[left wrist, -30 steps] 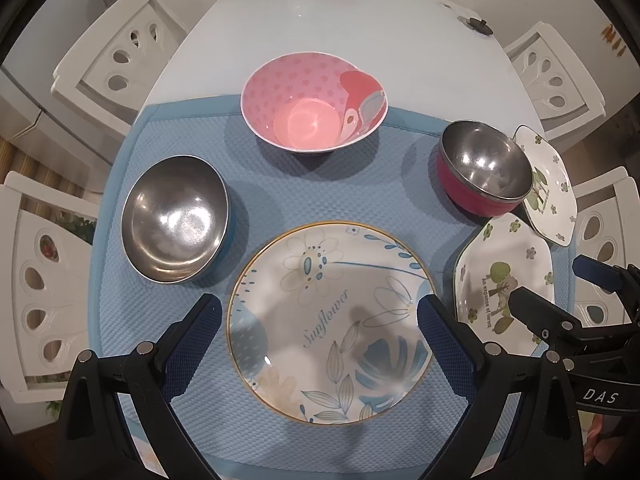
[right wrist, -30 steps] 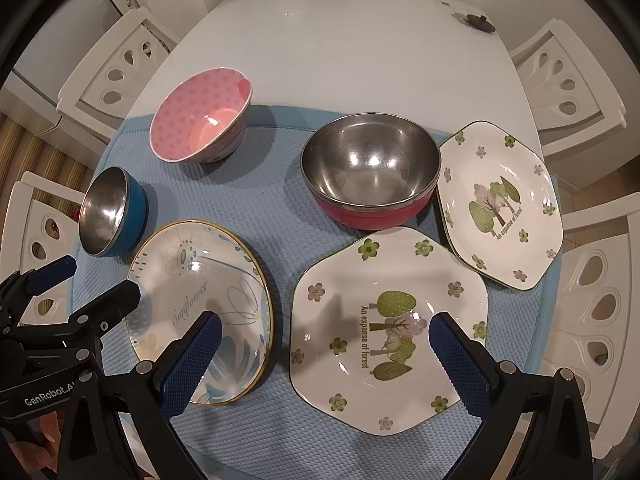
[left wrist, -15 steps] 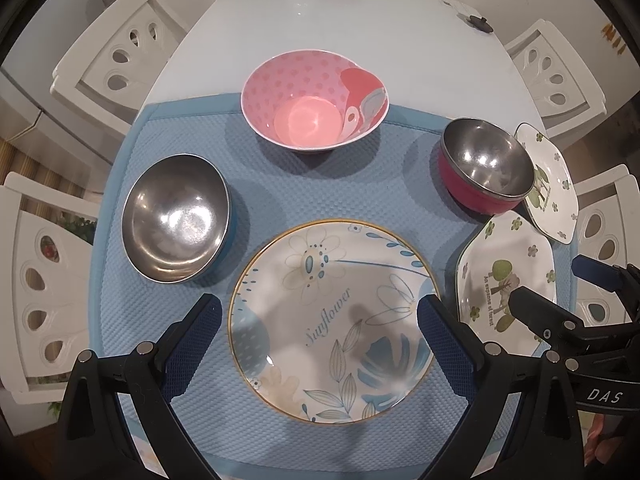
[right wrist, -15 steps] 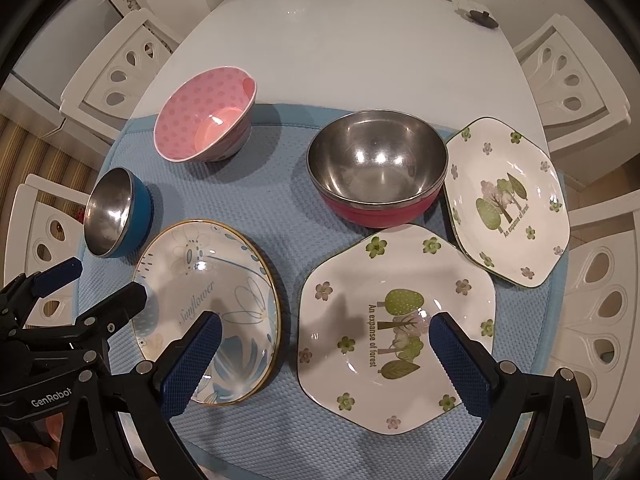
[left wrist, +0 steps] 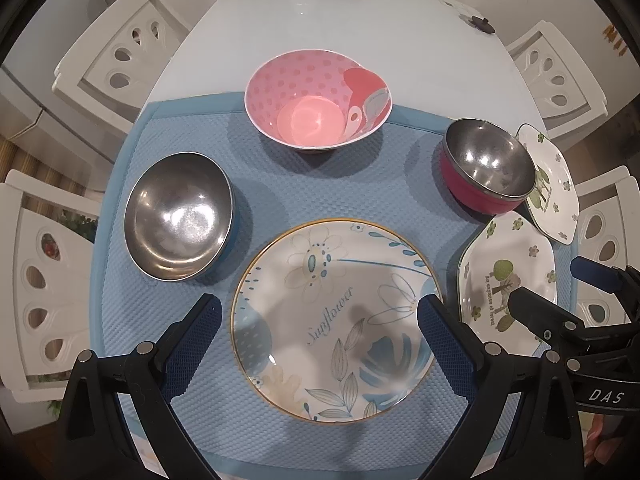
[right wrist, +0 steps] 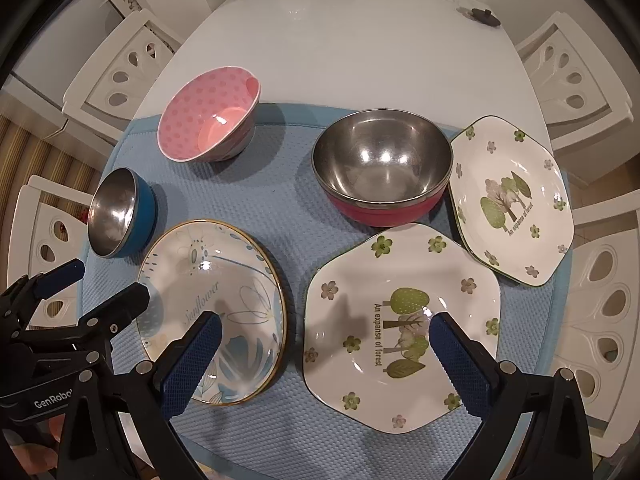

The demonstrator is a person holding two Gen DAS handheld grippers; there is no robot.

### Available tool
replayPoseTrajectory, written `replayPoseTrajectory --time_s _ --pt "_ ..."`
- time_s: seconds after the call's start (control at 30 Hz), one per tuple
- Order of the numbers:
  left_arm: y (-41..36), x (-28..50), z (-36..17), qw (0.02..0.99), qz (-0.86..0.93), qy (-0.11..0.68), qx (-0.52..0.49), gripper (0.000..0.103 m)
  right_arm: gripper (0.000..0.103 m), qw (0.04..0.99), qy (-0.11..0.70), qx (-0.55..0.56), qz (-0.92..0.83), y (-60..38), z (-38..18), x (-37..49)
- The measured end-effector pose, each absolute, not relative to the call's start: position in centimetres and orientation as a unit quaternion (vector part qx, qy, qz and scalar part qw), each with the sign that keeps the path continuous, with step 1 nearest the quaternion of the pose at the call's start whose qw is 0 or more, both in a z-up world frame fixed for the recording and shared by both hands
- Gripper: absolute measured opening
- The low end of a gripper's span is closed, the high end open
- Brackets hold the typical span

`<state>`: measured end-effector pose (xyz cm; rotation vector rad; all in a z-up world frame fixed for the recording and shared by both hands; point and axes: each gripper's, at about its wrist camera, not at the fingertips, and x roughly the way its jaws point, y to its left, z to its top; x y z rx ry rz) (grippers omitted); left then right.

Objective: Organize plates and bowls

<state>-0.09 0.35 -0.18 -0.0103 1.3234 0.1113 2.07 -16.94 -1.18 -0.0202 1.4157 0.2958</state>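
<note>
Left gripper (left wrist: 318, 318) unmoved over sunflower plate (left wrist: 334, 320), right gripper (right wrist: 326, 342) edged toward forest plate (right wrist: 400, 324), both jaws apart

A pink polka-dot bowl (left wrist: 318, 98) is sitting at twelve o'clock on the blue waffle-textured mat (left wrist: 280, 184), the round plate (left wrist: 334, 322) is showing pale blue flowers and a gold rim, and two white hexagonal plates (right wrist: 402, 326) (right wrist: 512, 200) are showing green trees and blossoms.

From the left wrist view the red steel bowl (left wrist: 486, 168) hides part of the far forest plate (left wrist: 550, 192), and the other gripper's black finger covers the near forest plate's (left wrist: 506, 276) edge. A small dark object (right wrist: 482, 14) far up the table is too small to identify.
</note>
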Motion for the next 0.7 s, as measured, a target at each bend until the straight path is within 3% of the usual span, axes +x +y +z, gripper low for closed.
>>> replayPoseTrajectory --time_s 0.7 --pt "0.33 -0.14 -0.09 0.787 0.051 0.615 -0.001 0.098 0.103 0.748 0.651 -0.013 0.132 -16.97 -1.3 2.07"
